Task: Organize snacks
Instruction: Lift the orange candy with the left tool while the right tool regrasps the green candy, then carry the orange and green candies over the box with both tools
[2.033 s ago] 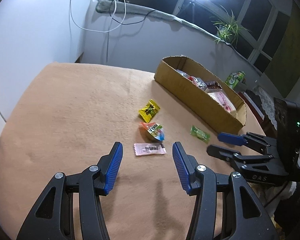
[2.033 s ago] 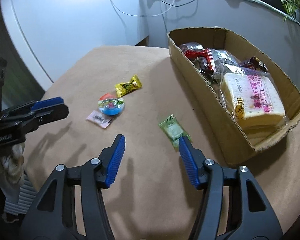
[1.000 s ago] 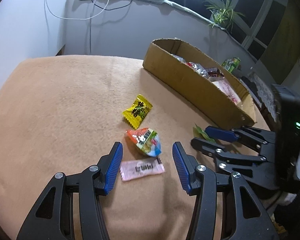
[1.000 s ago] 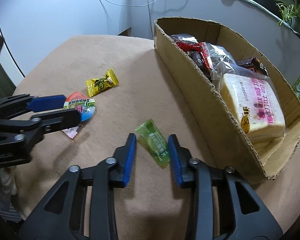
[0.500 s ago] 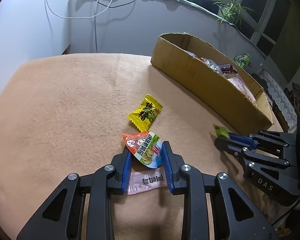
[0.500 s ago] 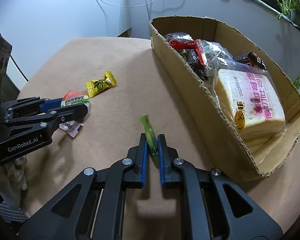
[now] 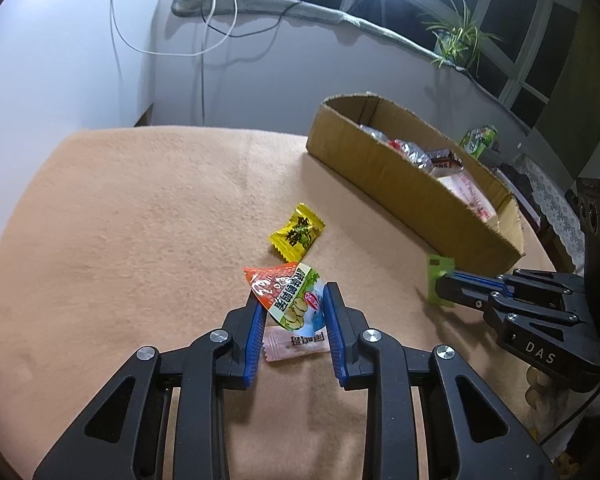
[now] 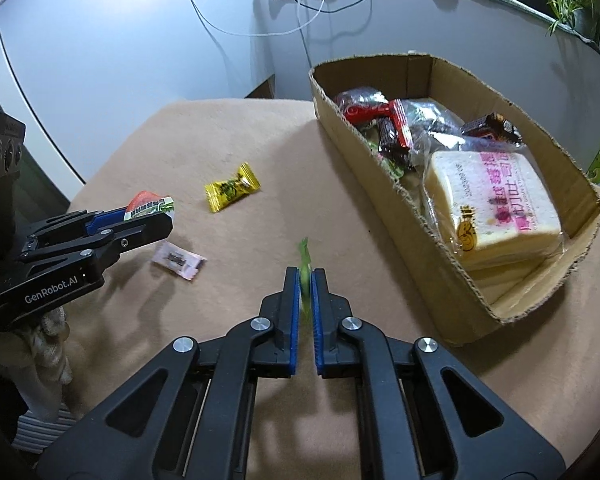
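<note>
Two grips: both hands hold a snack at once, so the step in hand looks like carrying both to the cardboard box [image 8: 452, 276].
Left gripper [image 7: 292, 312]: clamped on the orange-and-blue snack pouch [image 7: 290, 294], pads pressing its lower half; the pouch appears raised off the cloth.
Right gripper [image 8: 307, 280]: jaws pinched nearly together on the green candy [image 8: 304, 260], which stands on edge with its tip poking out past the pads.
Box location: at 1 o'clock from the right gripper, near; at 1 to 2 o'clock from the left gripper, farther off.
Box contents: bagged sliced bread [image 8: 496, 208] fills the near end; red and dark wrappers [image 8: 380, 120] crowd the far end.
Still loose: yellow candy [image 7: 298, 232] at 12 o'clock from the left gripper, and the pink candy [image 7: 296, 344] lying on the tan cloth [image 7: 140, 220] just under the left pads.
Doing it well: lift each snack above the near wall before crossing it, since the corrugated edge could snag a wrapper.
Order: take the right hand in first, as it is closer, so the two tools do not meet over the box.
Release: let go low, over the gap beside the bread.
Risk: the thin green candy may slip, being held by a narrow edge.
</note>
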Tool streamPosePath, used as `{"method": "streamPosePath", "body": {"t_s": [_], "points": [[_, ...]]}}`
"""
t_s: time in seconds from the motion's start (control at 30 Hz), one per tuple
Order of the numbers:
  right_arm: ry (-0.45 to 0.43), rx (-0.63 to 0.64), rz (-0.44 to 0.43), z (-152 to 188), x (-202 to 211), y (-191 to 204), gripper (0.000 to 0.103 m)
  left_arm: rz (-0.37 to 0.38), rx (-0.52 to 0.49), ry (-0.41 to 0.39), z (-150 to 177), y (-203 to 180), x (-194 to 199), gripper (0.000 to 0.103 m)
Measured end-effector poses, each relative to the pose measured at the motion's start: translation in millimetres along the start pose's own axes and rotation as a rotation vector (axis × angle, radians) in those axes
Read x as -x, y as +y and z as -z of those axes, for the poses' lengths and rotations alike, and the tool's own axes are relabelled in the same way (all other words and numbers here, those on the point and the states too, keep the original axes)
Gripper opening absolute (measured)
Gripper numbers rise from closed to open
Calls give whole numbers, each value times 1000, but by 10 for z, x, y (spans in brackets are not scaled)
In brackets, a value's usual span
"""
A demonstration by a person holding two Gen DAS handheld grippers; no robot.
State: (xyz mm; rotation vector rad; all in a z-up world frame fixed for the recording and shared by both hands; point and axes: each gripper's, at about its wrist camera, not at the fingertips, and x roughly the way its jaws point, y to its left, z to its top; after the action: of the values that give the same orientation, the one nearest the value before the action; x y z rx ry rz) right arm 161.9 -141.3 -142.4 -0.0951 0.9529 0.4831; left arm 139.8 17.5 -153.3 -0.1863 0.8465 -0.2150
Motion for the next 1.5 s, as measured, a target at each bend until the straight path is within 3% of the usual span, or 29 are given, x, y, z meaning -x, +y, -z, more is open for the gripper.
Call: {"method": "streamPosePath", "body": {"t_s": [0.27,0.37,0.4,0.43,0.5,0.53,0.7,0.73,0.83,1.03,1.5], "points": [[14,17,5,37,3,-8,4,-6,-7,-34,-22,-42,144,27],[24,0,-52,47,-48,-38,5,-8,-6,-39,-16,-41,167,27],[34,-16,-78,40,-78,-59,11,-8,-2,-41,-11,-38,177,27],[44,-22,-93,36,-106,-66,31,-8,1,-44,-8,-32,189,27],[42,-5,-62,22,-148,-42,57,-7,1,-46,-8,-32,205,27],[40,12,-48,16,-167,-18,57,-8,1,-48,-5,-29,214,27],[90,114,-33,-6,-318,156,55,-8,9,-48,8,-3,216,27],[102,140,-25,1,-355,202,43,-8,12,-47,9,5,215,27],[113,199,16,22,-404,289,25,-8,19,-46,13,27,207,27],[110,187,-1,38,-341,251,24,-3,22,-48,10,14,201,27],[-27,91,-57,-163,332,-95,24,33,4,-91,-230,-148,272,27]]}}
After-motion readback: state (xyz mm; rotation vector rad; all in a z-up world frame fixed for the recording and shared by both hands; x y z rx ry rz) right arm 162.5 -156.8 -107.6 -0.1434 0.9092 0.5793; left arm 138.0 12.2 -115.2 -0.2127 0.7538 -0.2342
